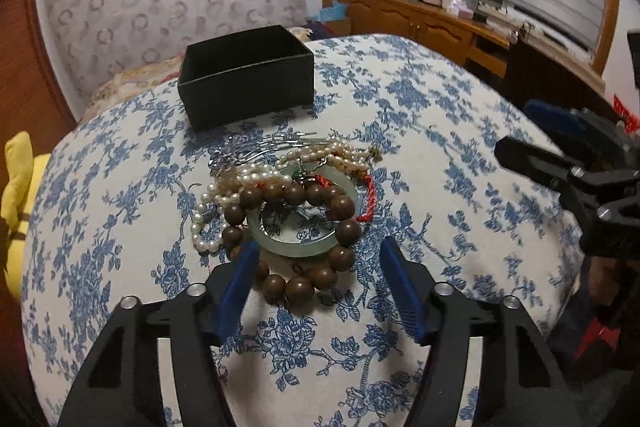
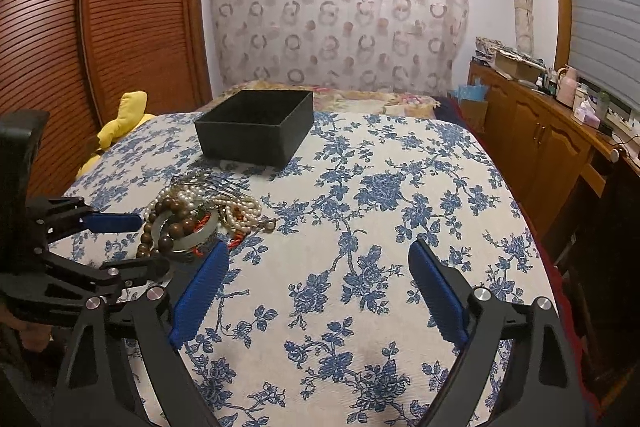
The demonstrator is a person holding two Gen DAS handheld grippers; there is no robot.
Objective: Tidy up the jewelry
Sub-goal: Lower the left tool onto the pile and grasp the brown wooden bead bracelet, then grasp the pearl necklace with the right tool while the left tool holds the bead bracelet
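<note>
The jewelry heap [image 1: 280, 195] lay on the blue-flowered bedcover [image 1: 420, 155], just in front of the open black box [image 1: 248, 75], which stood apart from it. Within the heap a pale green bangle [image 1: 304, 227] sat under a string of brown wooden beads [image 1: 320, 267], with pearl strands [image 1: 240, 183] and a red cord [image 1: 368, 199] tangled behind toward the box. The left gripper [image 1: 316, 247] hung low over the near edge of the heap, its blue pads spread to either side of the beads and bangle, not pressing on them. The right gripper [image 2: 320, 259] hovered beside the heap over bare cover, its jaws wide apart and holding nothing. A yellow soft toy [image 2: 124, 115] lay left of the box, against the slatted wooden door [image 2: 120, 7]; a cluttered wooden cabinet [image 2: 532, 131] stood to the box's right.
</note>
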